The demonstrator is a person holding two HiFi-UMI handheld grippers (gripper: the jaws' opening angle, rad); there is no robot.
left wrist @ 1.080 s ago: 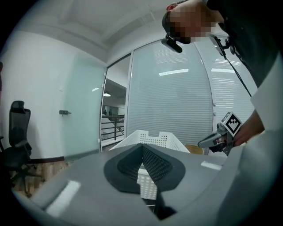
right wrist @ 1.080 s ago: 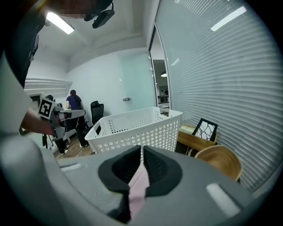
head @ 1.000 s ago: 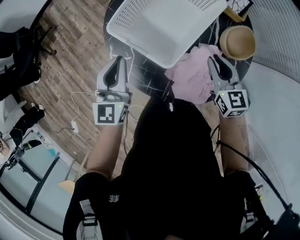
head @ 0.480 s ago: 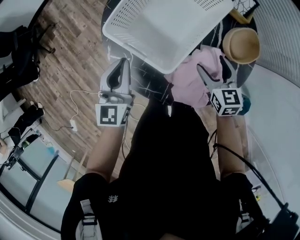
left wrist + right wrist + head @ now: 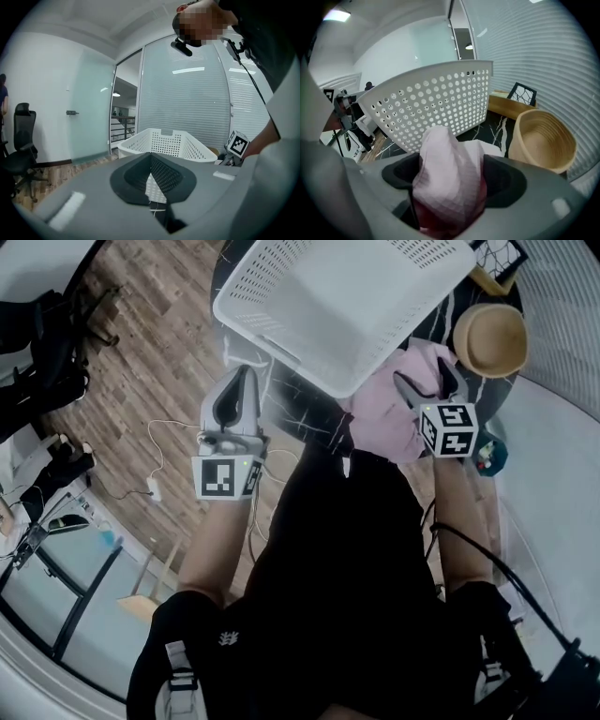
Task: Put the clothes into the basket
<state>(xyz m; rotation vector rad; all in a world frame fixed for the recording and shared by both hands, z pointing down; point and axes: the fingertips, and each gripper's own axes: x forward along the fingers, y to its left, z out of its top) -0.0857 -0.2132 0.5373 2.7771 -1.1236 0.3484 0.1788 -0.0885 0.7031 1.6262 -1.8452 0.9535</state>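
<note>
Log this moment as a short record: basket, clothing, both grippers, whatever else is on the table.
basket: white perforated basket on the dark table; no clothes visible in it
clothing: pink garment on the table beside the basket
right: right gripper, jaws opening, a fold of the pink garment between them
left: left gripper, jaws together, nothing between them, near the basket
other: tan bowl near the table's edge
status: garment not yet in the basket
</note>
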